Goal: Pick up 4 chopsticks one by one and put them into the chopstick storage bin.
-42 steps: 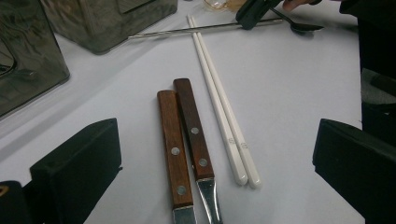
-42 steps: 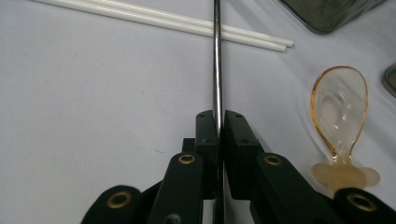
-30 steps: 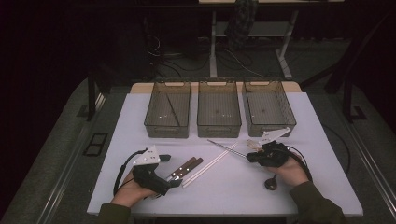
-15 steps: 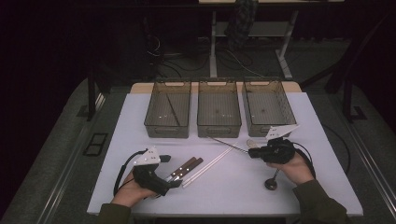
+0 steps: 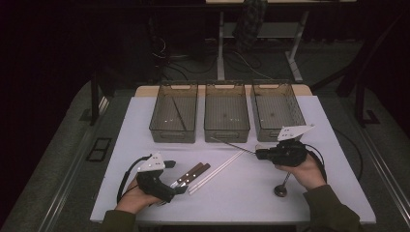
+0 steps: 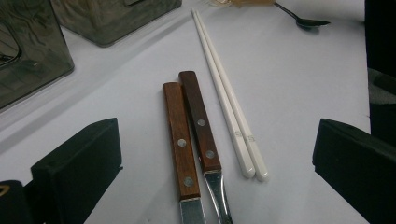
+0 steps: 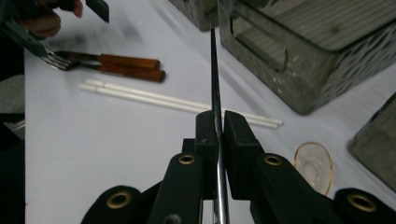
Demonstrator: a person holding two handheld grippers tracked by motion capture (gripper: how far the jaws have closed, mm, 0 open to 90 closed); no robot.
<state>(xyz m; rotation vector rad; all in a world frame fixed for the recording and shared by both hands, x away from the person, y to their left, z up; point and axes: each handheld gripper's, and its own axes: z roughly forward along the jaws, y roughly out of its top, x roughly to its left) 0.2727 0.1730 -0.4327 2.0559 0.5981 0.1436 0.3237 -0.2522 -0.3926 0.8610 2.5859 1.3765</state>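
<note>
Since a second ago the right gripper [image 5: 258, 153] has lifted and carried its thin metal rod [image 5: 232, 145] up the counter [image 5: 338, 193] toward the bins, while the left gripper [image 5: 186, 187] has stayed low at about 7 o'clock. Its fingers [image 7: 236, 140] are closed tight on the rod, which runs straight out between them in the right gripper view; it is slender, dark and shiny, and its far tip points toward 10 o'clock, just short of the front wall of the middle bin [image 5: 227, 131]. I cannot tell what kind of utensil it is. The step in hand looks like sorting: the piece is picked up and on its way to a bin. Next, I judge, the rod must be raised over a rim, turned to lie along the bin's length, and let go; which bin is meant I cannot tell. The left gripper's fingers [image 6: 74, 163] stand wide apart and hold nothing, hovering over two wooden-handled utensils [image 6: 187, 135] with the white chopsticks [image 6: 229, 102] just beside them, probably the next pick. A small long-handled spoon [image 5: 282, 186] lies at 5 o'clock, near the right hand [image 5: 304, 171].
</note>
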